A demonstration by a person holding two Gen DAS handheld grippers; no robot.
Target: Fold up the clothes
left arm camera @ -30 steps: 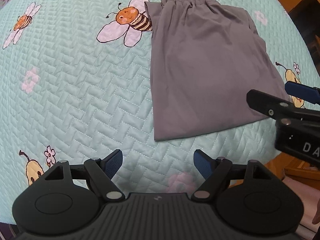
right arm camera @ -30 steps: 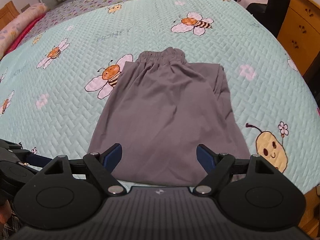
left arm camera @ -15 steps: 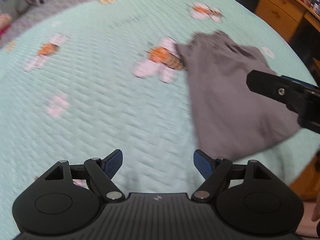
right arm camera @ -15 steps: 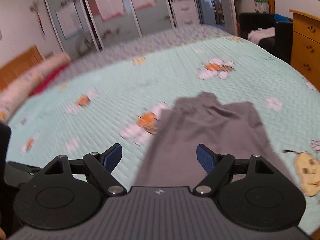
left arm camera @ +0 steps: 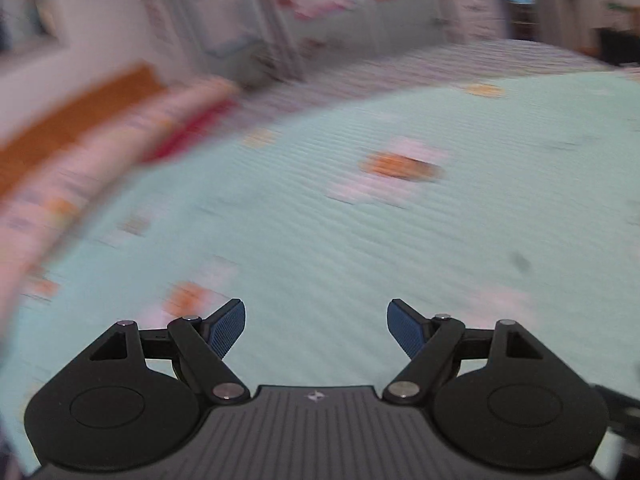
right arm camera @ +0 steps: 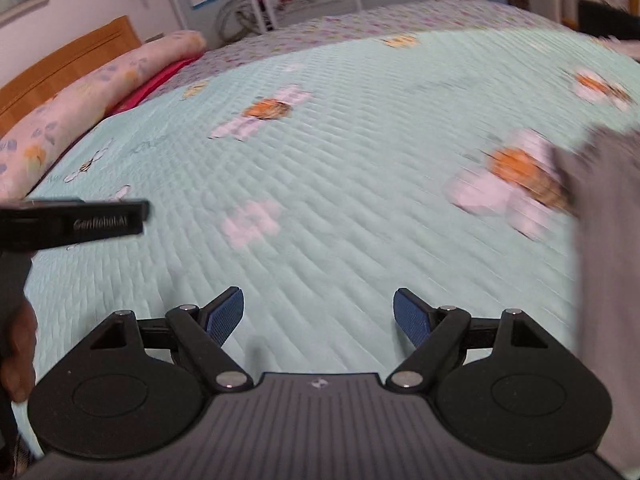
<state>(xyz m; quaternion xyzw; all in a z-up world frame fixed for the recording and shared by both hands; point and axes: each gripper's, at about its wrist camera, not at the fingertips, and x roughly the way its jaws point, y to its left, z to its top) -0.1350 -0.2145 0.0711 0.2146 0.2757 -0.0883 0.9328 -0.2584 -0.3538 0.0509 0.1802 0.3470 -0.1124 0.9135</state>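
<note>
1. Grey folded cotton garment [right arm camera: 608,248] was seen lying flat on the mint-green quilted bedspread with bee prints [right arm camera: 340,200], at the right edge of the right wrist view.
2. Left gripper [left arm camera: 316,330] was held wide open, with nothing gripped.
3. Right gripper [right arm camera: 318,320] was likewise held wide open and empty above bare quilt.

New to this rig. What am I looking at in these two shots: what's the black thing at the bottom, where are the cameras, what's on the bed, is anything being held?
No robot here: a person carries a handheld two-finger gripper in each hand, with a fisheye camera on each looking forward along the fingers. The black hardware with blue pads is the gripper itself: the left gripper in the left wrist view, the right gripper in the right wrist view. Both are open and hold nothing. Below is a mint quilted bedspread printed with bees. The grey garment lies at the right edge of the right view only. A long floral pillow lies by the wooden headboard. The left view is motion-blurred.
</note>
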